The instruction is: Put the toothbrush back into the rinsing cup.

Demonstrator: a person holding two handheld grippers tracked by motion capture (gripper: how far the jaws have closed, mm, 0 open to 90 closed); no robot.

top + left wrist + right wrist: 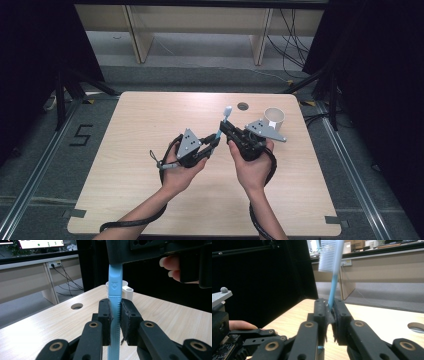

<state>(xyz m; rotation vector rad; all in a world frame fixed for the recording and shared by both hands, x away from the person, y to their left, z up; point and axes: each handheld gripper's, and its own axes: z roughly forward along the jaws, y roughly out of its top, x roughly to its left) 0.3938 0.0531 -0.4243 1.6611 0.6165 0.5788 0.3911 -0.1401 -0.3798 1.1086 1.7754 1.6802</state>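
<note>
Together, both grippers clamp one light blue toothbrush [223, 122] above the middle of the wooden table [130, 130]. The left gripper [214, 143] has its jaws closed on the ribbed handle end, pads pressing either side of it in the left gripper view [114, 322]. The right gripper [224, 127] has its jaws closed on the thin neck [332, 291], just below the bristles. In the high view the brush's long axis runs from the left gripper up and away from the person, its pale head [228, 110] pointing toward the far edge of the table; in the right gripper view the white bristles [327, 255] face left. A white cup [274, 118] stands upright on the table just beyond the right gripper, near the far right corner; I cannot tell what, if anything, is in it. A round hole [243, 106] in the tabletop lies just left of the cup.
</note>
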